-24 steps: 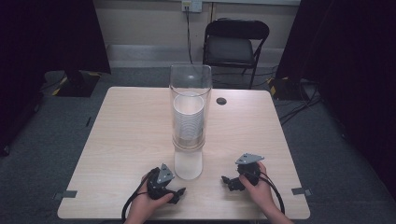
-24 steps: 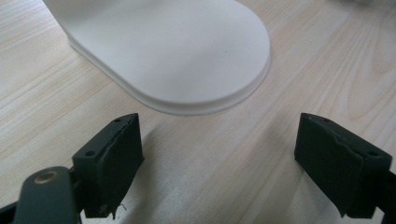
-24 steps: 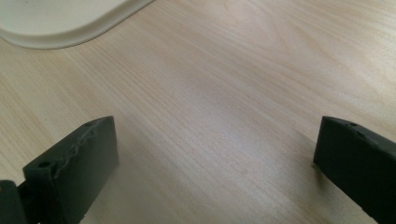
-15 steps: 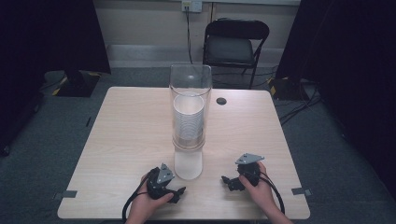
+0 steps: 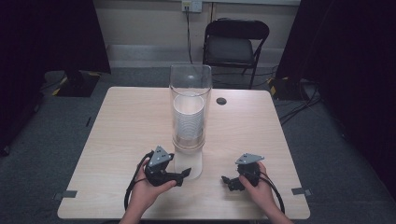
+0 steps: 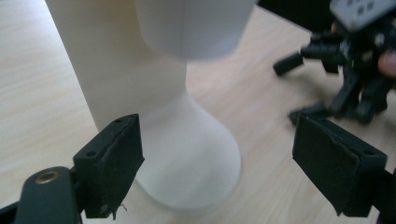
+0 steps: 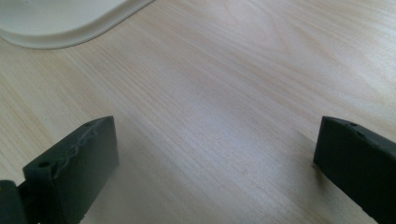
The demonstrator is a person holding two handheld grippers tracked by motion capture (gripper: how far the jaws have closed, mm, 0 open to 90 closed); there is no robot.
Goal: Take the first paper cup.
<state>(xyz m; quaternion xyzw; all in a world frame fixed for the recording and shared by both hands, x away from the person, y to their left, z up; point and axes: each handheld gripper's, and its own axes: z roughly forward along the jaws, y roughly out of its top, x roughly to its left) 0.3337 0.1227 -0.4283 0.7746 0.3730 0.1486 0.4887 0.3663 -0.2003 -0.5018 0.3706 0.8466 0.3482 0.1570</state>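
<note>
A tall clear tube (image 5: 190, 88) stands mid-table on a white flared stand (image 5: 192, 164), with a stack of white cups (image 5: 188, 119) inside it. My left gripper (image 5: 183, 175) lies just left of the stand, its tips at the base. In the left gripper view the jaws are open (image 6: 219, 168), the stand's foot (image 6: 187, 154) lies between and beyond them, and the lowest cup's bottom (image 6: 196, 23) hangs above. My right gripper (image 5: 227, 181) rests to the stand's right, apart from it. Its jaws (image 7: 210, 172) are open over bare wood, with the stand's edge (image 7: 56, 28) at the upper left.
The wooden table (image 5: 116, 130) carries a small black round piece (image 5: 221, 101) behind the tube. A black folding chair (image 5: 236, 44) stands beyond the far edge, and cables run over the floor at right. Both of the person's hands come in at the near edge.
My left gripper has moved a little away from the near edge, closer to the stand's foot. The right gripper has stayed where it was.
</note>
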